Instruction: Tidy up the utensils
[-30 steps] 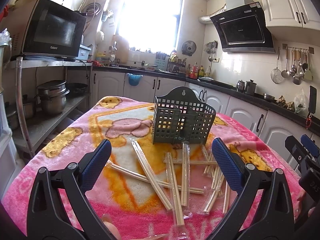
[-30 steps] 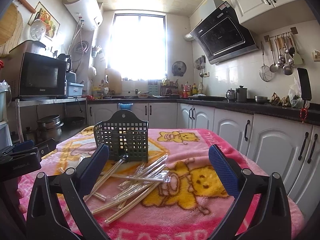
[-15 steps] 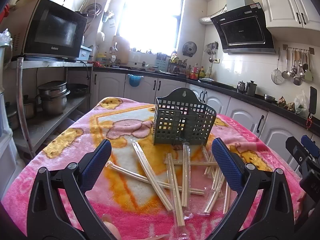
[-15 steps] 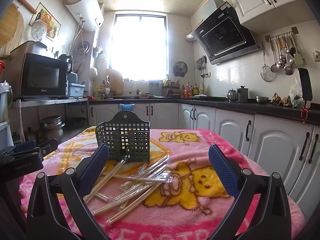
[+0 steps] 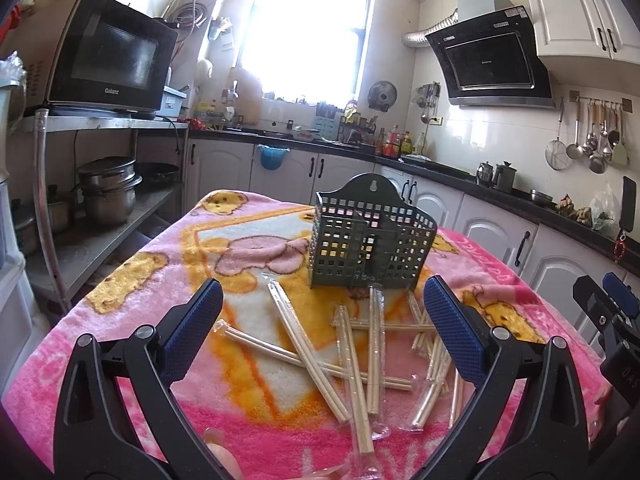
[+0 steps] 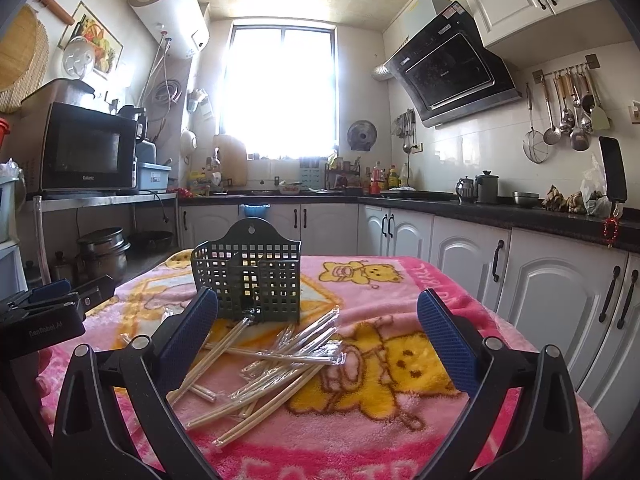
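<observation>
While both grippers hang above the near edge of the table, neither one touches any utensil. The left gripper point(image 5: 324, 320) stands with its jaws spread wide and nothing between them; its blue fingertip pads point(image 5: 192, 320) flank the scattered pile. The right gripper point(image 6: 318, 330) is likewise released, jaws wide apart and holding nothing. In the left wrist view the right gripper point(image 5: 608, 316) appears at the far right edge, well apart from the pile; in the right wrist view the left gripper point(image 6: 52, 304) appears at the left edge.

A pink cartoon blanket point(image 5: 132, 280) covers the table. On it, toward the far side, the dark green perforated utensil holder point(image 5: 370, 240) stands upright, its hanging tab at the back. A divider splits it into compartments; no contents can be made out through the grid. The same holder point(image 6: 250, 276) sits left of centre in the right wrist view.

Wrapped chopsticks point(image 5: 360, 344) lie loose on the blanket just in front of the holder, crossing one another at various angles, each pair in a clear sleeve. One or two ends lie against the holder's base. The pile point(image 6: 272, 364) fans out to the near side.

A microwave point(image 5: 108, 60) sits on a metal shelf at far left, with pots point(image 5: 108, 188) below.
</observation>
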Demonstrator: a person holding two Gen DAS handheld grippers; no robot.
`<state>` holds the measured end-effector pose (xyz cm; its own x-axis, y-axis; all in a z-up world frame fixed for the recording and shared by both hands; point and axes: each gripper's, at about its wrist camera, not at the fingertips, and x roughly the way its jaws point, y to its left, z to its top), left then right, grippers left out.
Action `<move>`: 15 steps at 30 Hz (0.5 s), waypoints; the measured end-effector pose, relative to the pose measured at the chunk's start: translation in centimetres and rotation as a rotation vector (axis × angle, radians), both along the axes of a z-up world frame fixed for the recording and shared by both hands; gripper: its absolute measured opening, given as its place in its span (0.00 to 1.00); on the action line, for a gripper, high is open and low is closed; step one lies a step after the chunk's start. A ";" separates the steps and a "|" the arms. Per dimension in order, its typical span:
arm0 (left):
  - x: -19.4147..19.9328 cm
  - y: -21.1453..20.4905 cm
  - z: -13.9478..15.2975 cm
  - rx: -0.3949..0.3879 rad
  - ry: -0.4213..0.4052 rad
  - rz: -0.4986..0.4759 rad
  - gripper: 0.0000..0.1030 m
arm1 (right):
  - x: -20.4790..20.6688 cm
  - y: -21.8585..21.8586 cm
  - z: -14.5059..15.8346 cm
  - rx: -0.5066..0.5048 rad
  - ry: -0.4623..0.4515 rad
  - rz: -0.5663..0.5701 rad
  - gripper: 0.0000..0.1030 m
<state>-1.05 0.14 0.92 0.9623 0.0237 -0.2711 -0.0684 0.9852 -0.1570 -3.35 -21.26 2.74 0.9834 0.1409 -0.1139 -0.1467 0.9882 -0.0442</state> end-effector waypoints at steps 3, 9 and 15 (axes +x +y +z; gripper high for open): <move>0.3 0.6 0.0 -0.018 0.008 0.008 0.90 | 0.5 0.4 0.0 -0.005 0.022 0.018 0.94; 1.6 1.9 0.5 -0.032 0.041 0.034 0.90 | 2.3 1.2 0.2 -0.022 0.064 0.052 0.94; 3.8 3.6 1.5 -0.063 0.067 0.031 0.90 | 4.2 2.1 0.7 -0.050 0.099 0.074 0.94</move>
<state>2.70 3.78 2.41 0.9410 0.0342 -0.3368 -0.1113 0.9708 -0.2125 0.88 -19.20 3.41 0.9540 0.2047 -0.2190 -0.2256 0.9713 -0.0749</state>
